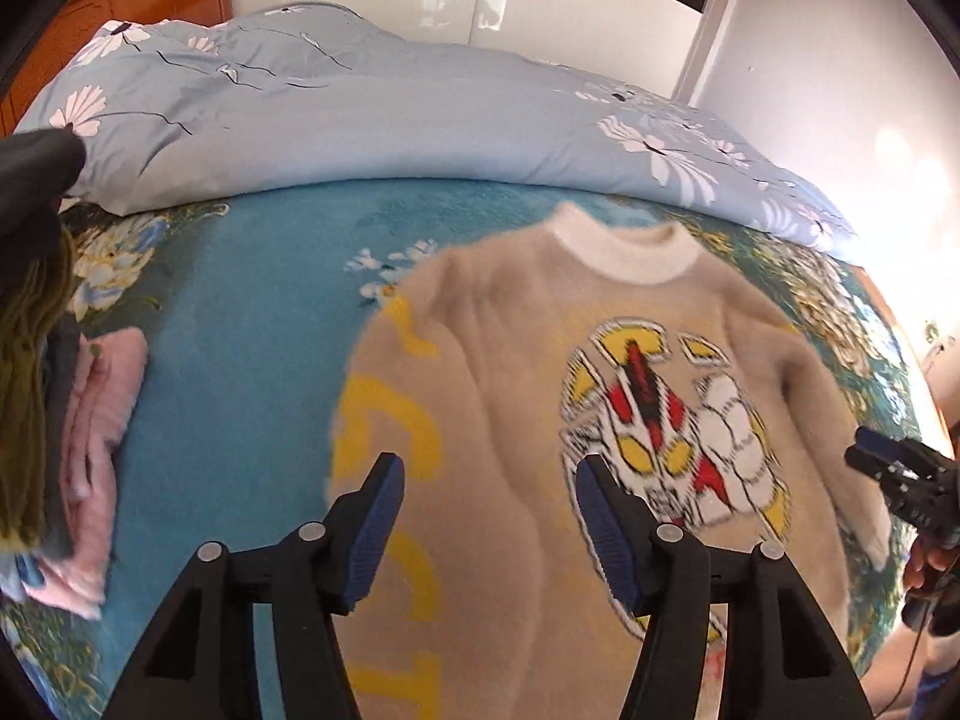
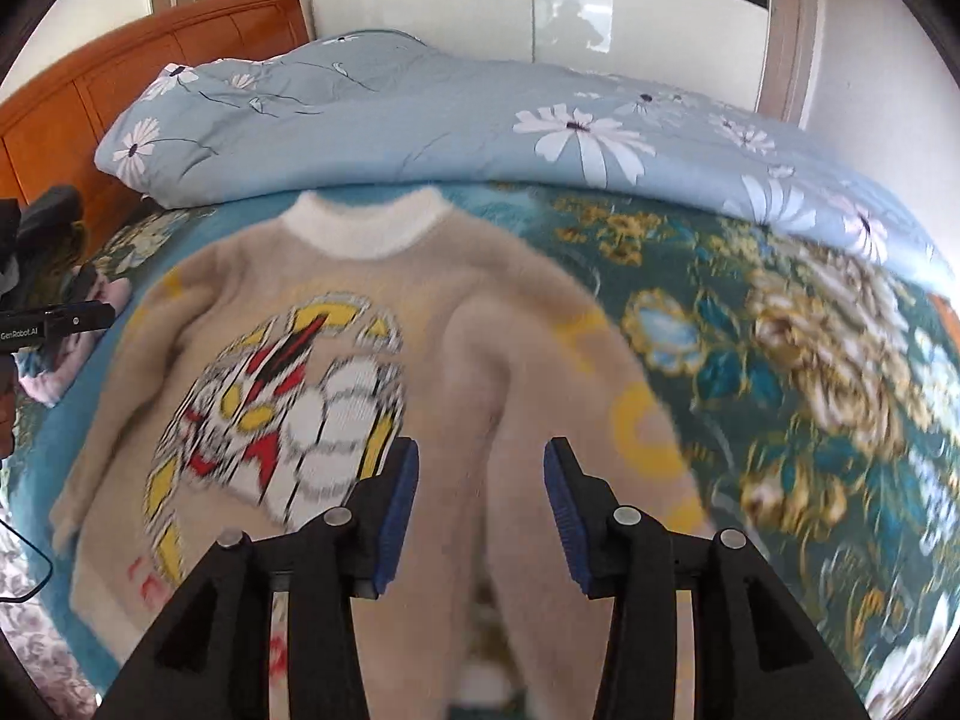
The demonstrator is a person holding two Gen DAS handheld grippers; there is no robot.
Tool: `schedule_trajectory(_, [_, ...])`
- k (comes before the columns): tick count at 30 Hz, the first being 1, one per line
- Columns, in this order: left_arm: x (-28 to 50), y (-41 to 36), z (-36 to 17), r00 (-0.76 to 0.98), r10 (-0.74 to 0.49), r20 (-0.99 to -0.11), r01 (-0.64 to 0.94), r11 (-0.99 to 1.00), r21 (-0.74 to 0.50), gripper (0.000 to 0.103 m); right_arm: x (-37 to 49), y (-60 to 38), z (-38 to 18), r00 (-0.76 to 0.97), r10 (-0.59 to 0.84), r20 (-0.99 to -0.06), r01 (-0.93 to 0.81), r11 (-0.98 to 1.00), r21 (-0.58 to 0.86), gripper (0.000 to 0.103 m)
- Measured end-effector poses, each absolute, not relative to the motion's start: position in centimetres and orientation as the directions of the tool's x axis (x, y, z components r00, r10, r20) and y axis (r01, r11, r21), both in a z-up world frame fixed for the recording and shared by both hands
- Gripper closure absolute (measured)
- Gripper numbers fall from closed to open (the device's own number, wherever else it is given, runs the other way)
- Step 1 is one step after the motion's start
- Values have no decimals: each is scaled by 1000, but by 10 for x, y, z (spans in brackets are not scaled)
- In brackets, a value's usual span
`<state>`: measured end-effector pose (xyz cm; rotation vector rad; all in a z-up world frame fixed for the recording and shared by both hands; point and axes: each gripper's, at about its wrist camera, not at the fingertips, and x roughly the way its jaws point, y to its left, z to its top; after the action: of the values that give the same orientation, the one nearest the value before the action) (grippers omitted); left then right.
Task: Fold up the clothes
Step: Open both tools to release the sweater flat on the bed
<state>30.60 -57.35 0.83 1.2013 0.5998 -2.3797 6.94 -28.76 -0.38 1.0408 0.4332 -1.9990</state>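
**Room and Background**

The setting is a bedroom. A bed (image 2: 780, 360) fills the lower field, covered by a teal floral blanket (image 1: 240, 360). A pale blue duvet with white daisy print (image 2: 420, 120) lies bunched along the far side. An orange-brown wooden headboard (image 2: 120, 78) stands at the left. Behind the bed, a glossy white wardrobe (image 2: 450, 18) with a black upper band reflects the room. A white wall (image 1: 810, 60) at the right is brightly lit, with strong glare.
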Motion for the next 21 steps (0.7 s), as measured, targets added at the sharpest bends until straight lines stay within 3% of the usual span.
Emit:
schedule_trajectory(4, [335,-523,-3,-551,-161,-819,515,-838,-182,39,111,-242,-33,-205,-517,-831,773,-606,186,55])
schedule_trajectory(10, [370,-478,-28,-509,-150,-847,529,-831,-171,39,141,-210,-55,-143,-573,-807,697,-637,329,55])
schedule_trajectory(18, [406,-451,-64,-469,-94,-878,566,-795,-217,39,172,-205,-64,-106,-637,-764,672,-612,417,55])
schedule_trajectory(19, [407,-451,-66,-473,-86,-877,569,-790,-229,39,171,-203,-65,-107,-650,-752,653,-616,440,57])
schedule_trajectory(21, [410,-451,-66,-479,-79,-874,579,-777,-247,39,169,-197,-66,-101,-683,-723,609,-617,498,83])
